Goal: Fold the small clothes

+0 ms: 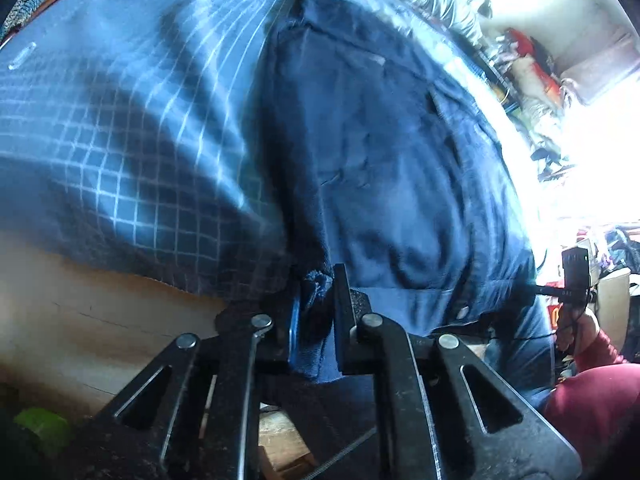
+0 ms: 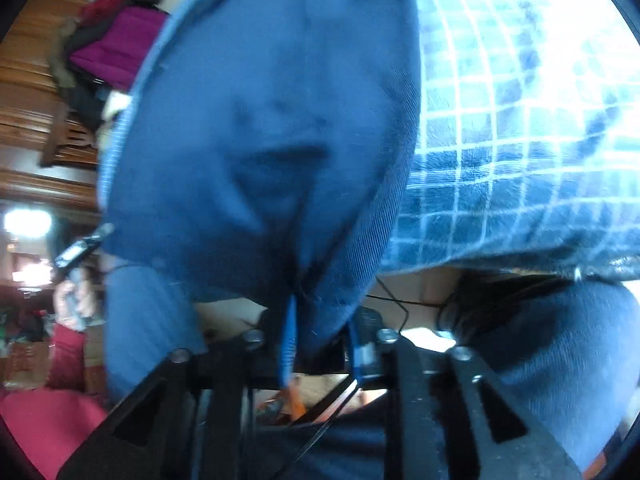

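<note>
- Looking thru left wrist cam first: my left gripper point(image 1: 316, 312) is clamped on a bunched edge of one dark blue garment point(image 1: 380, 152), cloth pinched between its 2 fingers.
- Garment spreads up and away from the jaws, filling the middle of the view; 1 small button point(image 1: 463, 312) shows on its lower hem.
- It lies over 1 blue checked blanket point(image 1: 120, 152) w/ white grid lines, which covers the left half.
- Below the blanket edge, 1 strip of pale wood surface point(image 1: 80, 328).
- Far right: the other handheld unit point(image 1: 576, 276) and 1 hand point(image 1: 580, 332) in a red sleeve; room clutter behind, blown out by light.
- Right wrist cam: my right gripper point(image 2: 320, 344) is closed on the same dark blue garment point(image 2: 272, 140), fabric gathered to a point between the 2 fingers, a lighter ribbed trim point(image 2: 289, 340) hanging at the pinch.
- Garment rises in front of the lens, blurry; checked blanket point(image 2: 500, 152) to its right, touching it.
- Left side: 1 hand point(image 2: 72, 304) holding a device, red sleeve below; 1 magenta item point(image 2: 116, 52) among piled stuff by wood panelling.
</note>
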`<state>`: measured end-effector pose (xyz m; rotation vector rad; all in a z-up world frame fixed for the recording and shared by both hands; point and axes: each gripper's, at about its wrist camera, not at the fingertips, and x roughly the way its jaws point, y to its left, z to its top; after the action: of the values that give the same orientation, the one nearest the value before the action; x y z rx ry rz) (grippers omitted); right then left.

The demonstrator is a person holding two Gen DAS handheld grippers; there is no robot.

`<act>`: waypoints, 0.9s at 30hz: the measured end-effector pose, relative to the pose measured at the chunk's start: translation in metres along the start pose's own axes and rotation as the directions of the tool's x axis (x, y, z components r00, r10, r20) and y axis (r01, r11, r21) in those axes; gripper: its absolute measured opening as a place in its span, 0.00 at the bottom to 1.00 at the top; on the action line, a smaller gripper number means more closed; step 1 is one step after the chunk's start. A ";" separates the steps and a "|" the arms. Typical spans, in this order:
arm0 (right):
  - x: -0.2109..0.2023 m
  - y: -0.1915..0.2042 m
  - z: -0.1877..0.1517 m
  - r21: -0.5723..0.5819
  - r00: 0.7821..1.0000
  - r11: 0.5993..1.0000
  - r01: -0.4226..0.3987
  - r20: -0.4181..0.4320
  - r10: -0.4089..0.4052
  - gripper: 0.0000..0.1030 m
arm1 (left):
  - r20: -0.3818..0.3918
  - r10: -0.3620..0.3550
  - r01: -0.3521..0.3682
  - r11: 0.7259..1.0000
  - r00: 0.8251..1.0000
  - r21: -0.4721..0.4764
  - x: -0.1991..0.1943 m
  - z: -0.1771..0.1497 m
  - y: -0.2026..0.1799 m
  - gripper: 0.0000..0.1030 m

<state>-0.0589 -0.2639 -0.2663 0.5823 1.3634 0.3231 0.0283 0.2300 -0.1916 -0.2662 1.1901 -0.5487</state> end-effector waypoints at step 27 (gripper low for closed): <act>-0.138 0.045 0.179 -0.067 0.853 0.934 -0.350 0.390 0.347 0.14 | 0.312 -0.218 0.297 0.927 0.925 -0.230 -0.020 0.187 -0.009 0.13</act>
<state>0.0937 -0.3379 -0.1102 0.8553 0.8617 0.4664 0.1945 0.2170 -0.1037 -0.7257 0.9539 -0.5548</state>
